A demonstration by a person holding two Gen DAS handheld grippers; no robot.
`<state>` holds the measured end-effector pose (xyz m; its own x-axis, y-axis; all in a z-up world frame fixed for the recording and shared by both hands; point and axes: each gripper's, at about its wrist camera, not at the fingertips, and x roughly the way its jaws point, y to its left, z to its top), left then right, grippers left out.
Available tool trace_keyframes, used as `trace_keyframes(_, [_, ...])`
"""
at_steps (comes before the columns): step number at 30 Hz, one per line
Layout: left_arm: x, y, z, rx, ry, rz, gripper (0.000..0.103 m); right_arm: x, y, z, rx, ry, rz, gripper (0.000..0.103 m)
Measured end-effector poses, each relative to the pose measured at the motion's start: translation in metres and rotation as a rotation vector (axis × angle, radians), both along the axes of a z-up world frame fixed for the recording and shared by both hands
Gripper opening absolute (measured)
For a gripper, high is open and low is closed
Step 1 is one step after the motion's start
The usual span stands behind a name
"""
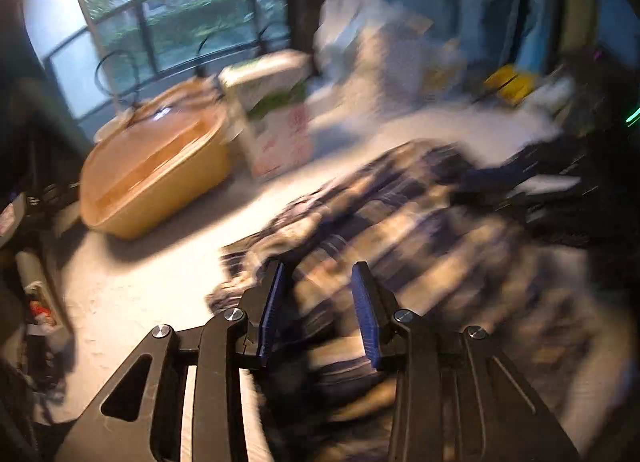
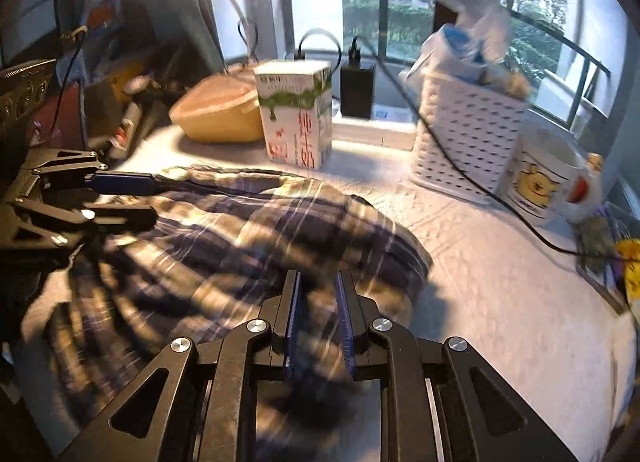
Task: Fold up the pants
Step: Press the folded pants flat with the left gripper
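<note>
Plaid pants [image 2: 248, 238], dark blue and cream, lie bunched on a white cloth-covered table [image 2: 500, 282]. They also show, blurred, in the left wrist view [image 1: 400, 214]. My left gripper [image 1: 320, 274] hangs over the pants' near edge with its blue pads apart; fabric lies between and under them. It also shows in the right wrist view [image 2: 152, 198] at the pants' left edge. My right gripper [image 2: 318, 282] has its jaws narrow with a fold of the pants between the pads.
A yellow tub [image 1: 156, 166], a milk carton [image 2: 296, 114], a white perforated basket [image 2: 464, 130] with bags, a cartoon mug [image 2: 544, 174] and a black cable [image 2: 480, 186] stand along the table's far side by the window. Clutter sits at the left.
</note>
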<state>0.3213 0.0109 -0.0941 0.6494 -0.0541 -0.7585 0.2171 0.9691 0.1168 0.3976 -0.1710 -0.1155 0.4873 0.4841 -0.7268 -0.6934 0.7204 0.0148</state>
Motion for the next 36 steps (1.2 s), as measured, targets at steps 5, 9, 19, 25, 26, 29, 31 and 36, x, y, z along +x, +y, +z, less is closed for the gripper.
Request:
trace_keyframes(5, [0.012, 0.021, -0.011, -0.076, 0.041, 0.026, 0.037, 0.022, 0.015, -0.019, -0.027, 0.02, 0.041, 0.019])
trace_keyframes(9, [0.014, 0.035, -0.011, -0.167, 0.06, 0.012, 0.037, 0.03, 0.01, -0.022, -0.002, 0.007, 0.051, 0.019])
trace_keyframes(19, [-0.009, 0.061, 0.031, -0.312, -0.045, 0.058, 0.038, 0.032, -0.032, 0.01, 0.03, -0.026, -0.134, 0.02])
trace_keyframes(25, [-0.009, 0.027, 0.013, -0.288, 0.012, -0.075, 0.04, -0.006, 0.0, 0.017, 0.028, -0.047, 0.042, 0.072])
trace_keyframes(26, [-0.006, 0.02, 0.006, -0.263, 0.044, -0.078, 0.04, -0.011, 0.006, 0.014, 0.024, -0.048, 0.06, 0.076])
trace_keyframes(29, [0.0, 0.011, -0.015, -0.146, 0.072, -0.05, 0.04, -0.02, 0.014, 0.001, -0.031, -0.023, 0.088, 0.076])
trace_keyframes(31, [0.0, 0.017, -0.014, -0.174, 0.062, -0.044, 0.04, -0.023, 0.017, -0.014, -0.102, -0.031, 0.091, 0.075])
trace_keyframes(36, [0.0, 0.031, -0.014, -0.198, 0.076, -0.019, 0.04, -0.038, -0.006, -0.019, -0.115, -0.034, 0.077, 0.075])
